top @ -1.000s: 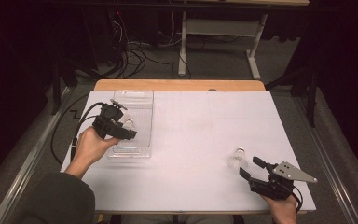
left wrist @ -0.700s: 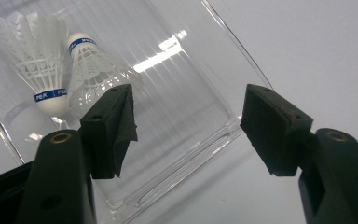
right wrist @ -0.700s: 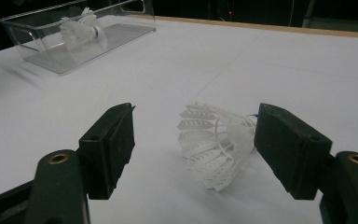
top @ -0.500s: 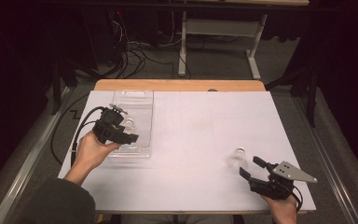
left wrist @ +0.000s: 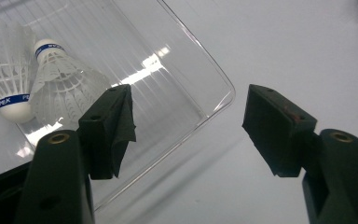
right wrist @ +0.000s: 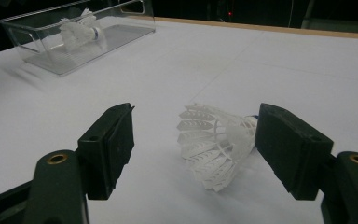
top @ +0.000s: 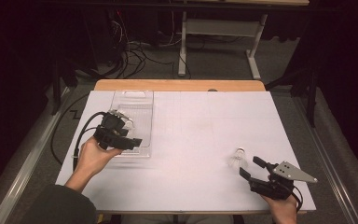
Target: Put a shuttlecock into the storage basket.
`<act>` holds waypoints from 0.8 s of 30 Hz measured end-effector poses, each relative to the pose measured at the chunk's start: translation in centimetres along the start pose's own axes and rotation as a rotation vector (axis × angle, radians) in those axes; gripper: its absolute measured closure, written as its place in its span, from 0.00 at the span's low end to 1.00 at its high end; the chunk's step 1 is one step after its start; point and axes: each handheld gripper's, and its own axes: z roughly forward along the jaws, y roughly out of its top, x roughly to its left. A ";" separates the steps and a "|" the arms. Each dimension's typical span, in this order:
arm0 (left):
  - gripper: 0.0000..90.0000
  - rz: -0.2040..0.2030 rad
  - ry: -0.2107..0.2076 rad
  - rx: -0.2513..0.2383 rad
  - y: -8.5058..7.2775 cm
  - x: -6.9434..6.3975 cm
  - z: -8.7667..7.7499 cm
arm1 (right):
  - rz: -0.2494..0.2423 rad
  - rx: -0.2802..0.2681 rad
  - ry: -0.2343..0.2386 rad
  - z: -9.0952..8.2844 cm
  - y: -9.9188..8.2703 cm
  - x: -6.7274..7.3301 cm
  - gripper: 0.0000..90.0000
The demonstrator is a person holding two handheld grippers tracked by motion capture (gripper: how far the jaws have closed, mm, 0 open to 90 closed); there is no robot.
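Note:
A clear plastic bin (top: 133, 95) stands at the table's left. In the left gripper view two white shuttlecocks (left wrist: 60, 88) with blue bands lie inside the bin (left wrist: 191, 79). My left gripper (top: 129, 133) hovers over the bin's near end, and its jaws (left wrist: 189, 100) are open with nothing between them, straddling the bin's corner. A third white shuttlecock (top: 237, 158) lies on its side on the white sheet at the right. My right gripper (top: 250, 166) sits just behind it, open. The shuttlecock (right wrist: 214, 144) rests between the jaws, close to the right one, and the pads do not press on it.
The white sheet (top: 191, 130) covers the table, with a wooden edge (top: 179, 85) at the far side. Cables (top: 79, 140) trail from the left gripper off the table's left edge. On the floor beyond are desk legs (top: 182, 46) and more cables. The bin (right wrist: 37, 28) is far left of the right gripper.
My left gripper has drifted slightly toward the near end of the bin. The right gripper and the shuttlecock in front of it have not moved.

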 end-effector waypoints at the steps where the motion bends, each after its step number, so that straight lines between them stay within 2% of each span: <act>1: 0.38 0.001 -0.002 -0.005 -0.1 0.0 -0.1 | -0.001 0.000 0.000 0.0 0.0 0.0 0.32; 8: 0.40 0.002 -0.006 -0.023 -1.0 -0.3 -0.4 | -0.001 0.000 0.000 0.0 0.0 0.0 0.32; 14: 0.39 -0.001 -0.010 -0.075 -2.0 -0.5 -0.9 | 0.000 0.002 0.002 0.1 0.0 0.0 0.32; 24: 0.40 0.003 -0.022 -0.120 -3.3 -0.8 -1.2 | 0.000 -0.001 0.002 0.0 0.0 0.1 0.32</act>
